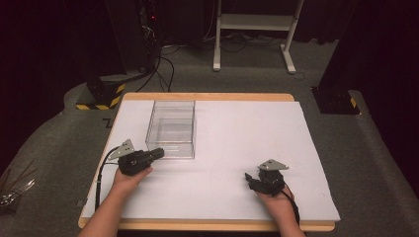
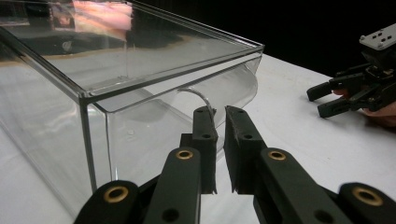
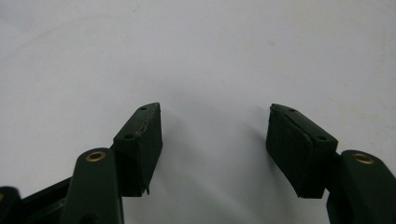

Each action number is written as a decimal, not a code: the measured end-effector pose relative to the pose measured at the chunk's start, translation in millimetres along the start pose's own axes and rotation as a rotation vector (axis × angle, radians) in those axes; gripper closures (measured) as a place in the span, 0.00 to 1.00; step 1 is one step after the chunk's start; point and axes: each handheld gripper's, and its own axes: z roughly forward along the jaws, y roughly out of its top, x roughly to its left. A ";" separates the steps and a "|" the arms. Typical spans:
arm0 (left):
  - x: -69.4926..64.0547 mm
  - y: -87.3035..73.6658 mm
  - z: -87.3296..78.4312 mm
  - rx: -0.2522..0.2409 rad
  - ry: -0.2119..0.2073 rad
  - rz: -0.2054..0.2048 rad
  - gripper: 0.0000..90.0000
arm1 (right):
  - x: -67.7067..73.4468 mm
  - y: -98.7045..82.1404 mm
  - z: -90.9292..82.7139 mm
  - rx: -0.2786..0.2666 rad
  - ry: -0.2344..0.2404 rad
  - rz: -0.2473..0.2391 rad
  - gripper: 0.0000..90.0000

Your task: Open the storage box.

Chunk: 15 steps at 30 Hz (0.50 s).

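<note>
From the high view, a clear box [image 1: 171,129] is seen on the white counter [image 1: 237,148], long axis running away from the person, the left tongs [image 1: 157,153] at its near wall; grey carpet surrounds. In the left gripper view, these tongs [image 2: 220,122] are nearly closed on a thin wire handle [image 2: 198,97]. In the right gripper view, the right tongs [image 3: 215,123] are held wide over bare counter.

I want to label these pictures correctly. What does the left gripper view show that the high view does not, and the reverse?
Left gripper view gives: a thin curved handle on the front of the clear box, with the jaws of the left tool nearly shut at it; whether they grip it I cannot tell.
High view gives: the person's forearms, the grey floor and a white stand behind.
Both share: the box, the white table and the right tool, jaws open.
</note>
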 end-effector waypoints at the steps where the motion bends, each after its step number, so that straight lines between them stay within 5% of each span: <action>1: -0.5 -0.2 -0.4 -0.001 -0.001 -0.001 0.92 | 0.0 0.0 0.0 0.000 0.000 0.000 0.40; 15: -11.1 -4.4 -10.0 0.007 -0.022 0.012 0.93 | 0.0 0.0 0.0 0.000 0.002 0.000 0.40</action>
